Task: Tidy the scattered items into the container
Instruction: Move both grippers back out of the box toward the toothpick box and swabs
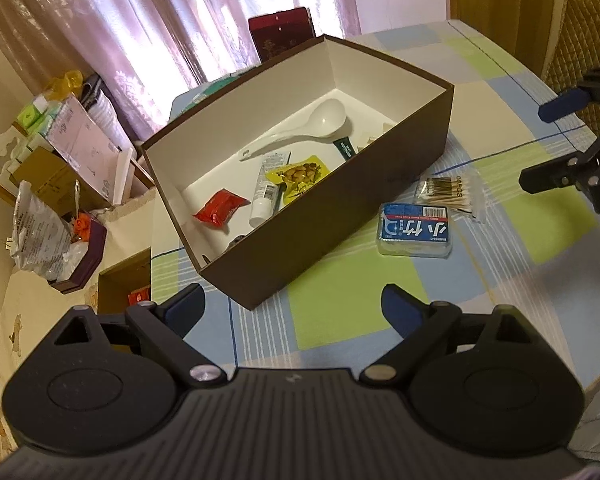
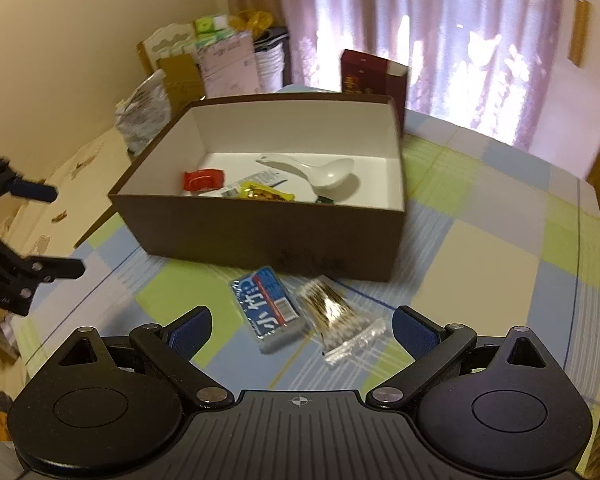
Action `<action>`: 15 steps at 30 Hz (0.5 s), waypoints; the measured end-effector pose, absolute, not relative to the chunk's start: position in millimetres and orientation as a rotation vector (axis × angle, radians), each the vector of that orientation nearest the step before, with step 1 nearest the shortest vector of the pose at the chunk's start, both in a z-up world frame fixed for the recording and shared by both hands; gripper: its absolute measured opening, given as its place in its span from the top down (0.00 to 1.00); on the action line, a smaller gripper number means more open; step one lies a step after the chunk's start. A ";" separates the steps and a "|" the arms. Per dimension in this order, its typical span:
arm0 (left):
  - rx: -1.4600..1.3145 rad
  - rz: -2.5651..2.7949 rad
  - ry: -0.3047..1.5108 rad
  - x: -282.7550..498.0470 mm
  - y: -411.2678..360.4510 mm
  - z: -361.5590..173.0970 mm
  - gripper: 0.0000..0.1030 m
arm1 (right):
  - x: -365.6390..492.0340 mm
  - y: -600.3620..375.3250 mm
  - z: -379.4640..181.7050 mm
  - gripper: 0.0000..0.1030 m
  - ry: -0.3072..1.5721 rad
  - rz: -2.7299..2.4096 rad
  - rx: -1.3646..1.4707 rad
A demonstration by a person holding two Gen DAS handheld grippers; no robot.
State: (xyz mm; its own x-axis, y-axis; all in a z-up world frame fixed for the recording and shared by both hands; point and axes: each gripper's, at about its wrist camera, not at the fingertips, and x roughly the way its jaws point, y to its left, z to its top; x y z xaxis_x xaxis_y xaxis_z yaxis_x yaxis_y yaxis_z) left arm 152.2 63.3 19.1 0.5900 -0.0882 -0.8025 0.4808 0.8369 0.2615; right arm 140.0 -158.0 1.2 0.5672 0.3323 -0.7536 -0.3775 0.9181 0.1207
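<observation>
A brown box (image 1: 340, 208) (image 2: 260, 236) with a white inside stands on the checked cloth. It holds a white spoon (image 1: 300, 130) (image 2: 320, 170), a red packet (image 1: 219, 208) (image 2: 202, 180), a white tube (image 1: 267, 186), a yellow snack packet (image 1: 300, 172) (image 2: 265, 192) and a dark green item (image 1: 345, 147). Outside, a blue-labelled clear case (image 1: 415, 230) (image 2: 266, 308) and a bag of cotton swabs (image 1: 452, 194) (image 2: 340, 316) lie side by side by the box. My left gripper (image 1: 294, 304) is open and empty near the box corner. My right gripper (image 2: 302, 326) is open, just above the case and swabs.
A dark red carton (image 1: 282, 34) (image 2: 374, 72) stands behind the box. A cream cabinet (image 1: 52, 288) left of the table carries cardboard boxes, bags and packets (image 1: 72, 148). Curtains (image 2: 440, 32) hang behind. The table edge (image 1: 580, 368) runs close on the right.
</observation>
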 end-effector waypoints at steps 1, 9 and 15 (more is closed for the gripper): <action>0.484 -0.347 0.876 148.7 63.5 17.1 0.10 | 138.1 -161.5 -1.7 0.01 0.869 0.406 -0.044; 0.403 -0.337 0.875 132.9 67.0 -8.4 0.10 | 120.5 -183.6 -35.3 0.01 0.902 0.342 0.023; 0.350 -0.372 0.908 131.4 65.1 -30.1 0.10 | 112.3 -195.2 -63.9 0.01 0.968 0.289 0.044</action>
State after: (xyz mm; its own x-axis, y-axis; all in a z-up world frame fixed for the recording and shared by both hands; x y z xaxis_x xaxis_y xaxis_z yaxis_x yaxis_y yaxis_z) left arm 131.4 65.1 -30.1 0.5606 -0.1630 -0.8119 0.4531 0.8810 0.1360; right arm 112.3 -195.2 -63.9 0.5317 0.2612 -0.8056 -0.2225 0.9609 0.1648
